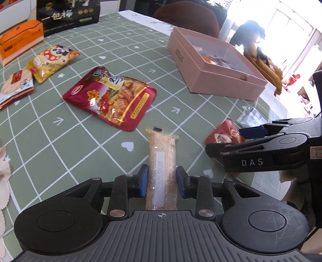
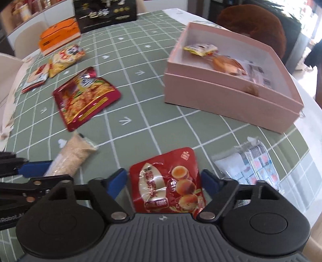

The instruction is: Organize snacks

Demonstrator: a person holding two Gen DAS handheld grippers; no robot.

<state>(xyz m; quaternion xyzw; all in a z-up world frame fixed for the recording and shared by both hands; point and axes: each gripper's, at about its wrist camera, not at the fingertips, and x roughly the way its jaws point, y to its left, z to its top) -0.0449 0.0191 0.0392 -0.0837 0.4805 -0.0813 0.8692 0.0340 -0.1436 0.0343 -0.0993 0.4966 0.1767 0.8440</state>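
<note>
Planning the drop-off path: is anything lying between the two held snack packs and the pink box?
Nothing visible. Bare green tablecloth separates the red egg-snack pack in the right gripper and the beige bar in the left gripper from the open pink box.

Green checked tablecloth [image 1: 84, 141]; brown chair [image 1: 187, 19]; bright window [image 1: 289, 22]

Beige snack bar [image 1: 162, 167] & red egg-snack pouch [image 2: 168, 181] flat on cloth.

"DAS" marks the right claw [image 1: 239, 139]; "一包梅" fronts the black bag [image 1: 68, 16].
</note>
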